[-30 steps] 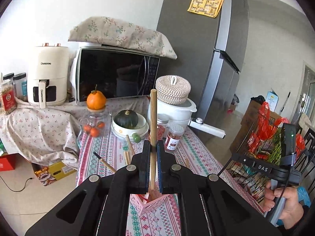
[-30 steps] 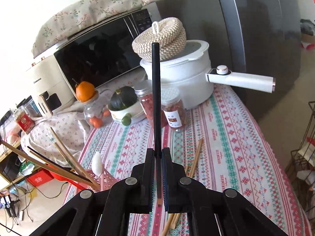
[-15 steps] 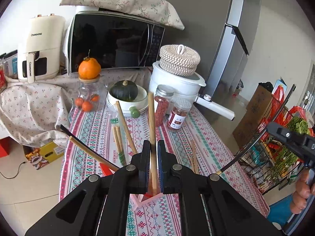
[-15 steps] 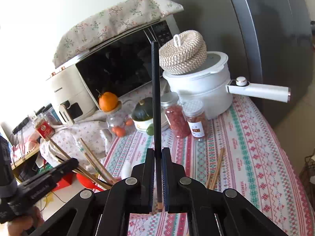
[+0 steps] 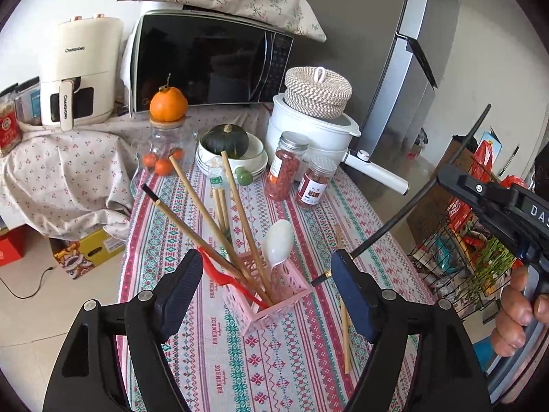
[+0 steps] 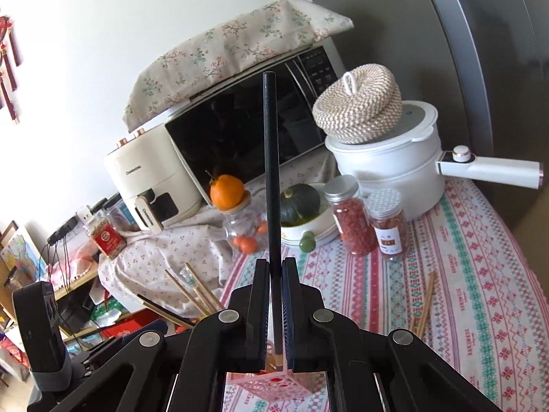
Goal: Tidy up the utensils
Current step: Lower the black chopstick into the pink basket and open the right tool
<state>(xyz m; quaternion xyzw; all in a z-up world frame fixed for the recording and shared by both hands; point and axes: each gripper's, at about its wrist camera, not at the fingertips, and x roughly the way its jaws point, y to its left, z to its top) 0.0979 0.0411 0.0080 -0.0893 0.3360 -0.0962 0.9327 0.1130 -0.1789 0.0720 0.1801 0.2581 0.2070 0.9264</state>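
1. The step in hand is filling the pink slotted plastic utensil holder [image 5: 266, 293], which stands on the patterned tablecloth of the table [image 5: 308, 360] toward its near edge.
2. The left gripper [image 5: 264, 295] has just been opening. Its jaws now stand wide on both sides of the holder and press on nothing; the holder and the sticks in it lie between them.
3. The holder already carries several light wooden chopsticks [image 5: 240, 219], a white plastic spoon [image 5: 278, 245] and a red plastic utensil [image 5: 223, 276], all leaning toward the far-left side.
4. The right gripper [image 6: 274, 281] is closed tight on 1 long black chopstick [image 6: 271, 178], which stands upright from the jaws. In the left view its lower tip hangs near the right side of the holder, not yet inside.
5. I judge the next move calls for bringing this tip over the open top of the holder, lowering it, then releasing.
6. More loose wooden chopsticks [image 5: 345, 322] lie on the cloth toward the right edge and wait for collection.
7. Room: the near half of the table is mostly free. The far half is crowded with 2 clear jars with red contents [image 5: 286, 168] and a white pot with a long handle [image 5: 308, 130]. The right edge is close to the loose sticks, so a push there could send them off.
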